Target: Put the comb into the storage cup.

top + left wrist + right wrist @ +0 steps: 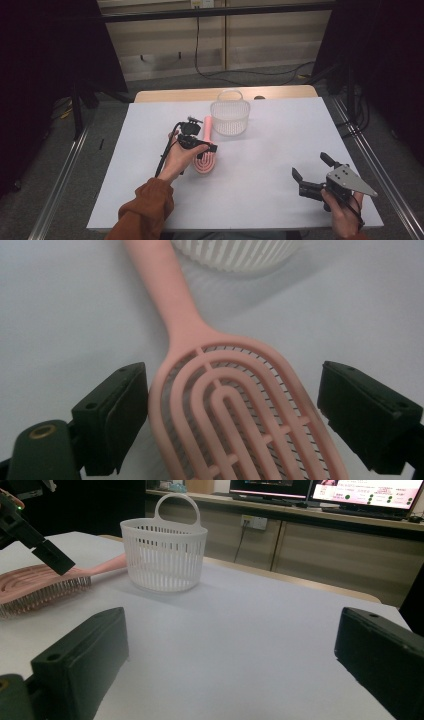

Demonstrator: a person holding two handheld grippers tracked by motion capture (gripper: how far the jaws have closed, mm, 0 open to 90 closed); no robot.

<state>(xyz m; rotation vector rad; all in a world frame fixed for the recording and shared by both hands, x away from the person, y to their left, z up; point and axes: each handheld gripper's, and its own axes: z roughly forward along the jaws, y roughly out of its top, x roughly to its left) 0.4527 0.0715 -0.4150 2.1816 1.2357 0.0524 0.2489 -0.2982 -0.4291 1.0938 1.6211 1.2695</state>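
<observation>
The white table [280, 150] carries everything, and the left claw [230, 415] sits low over its middle while the right claw [314, 172] hangs near the table's near right corner, well apart from the work. Just beyond the left claw stands a white slatted basket [230, 117] with a loop handle — upright, its wall close to the far end of the brush handle. The pink hairbrush [235, 410] lies flat on the table, back side up, bristles down, its oval head between the left claw's two jaws and its handle running away from the claw toward the basket. The left claw is spread: one jaw stands right at the head's edge, the other a clear gap off, so nothing is pinched. The right claw is spread wide too — bare table between its jaws.
</observation>
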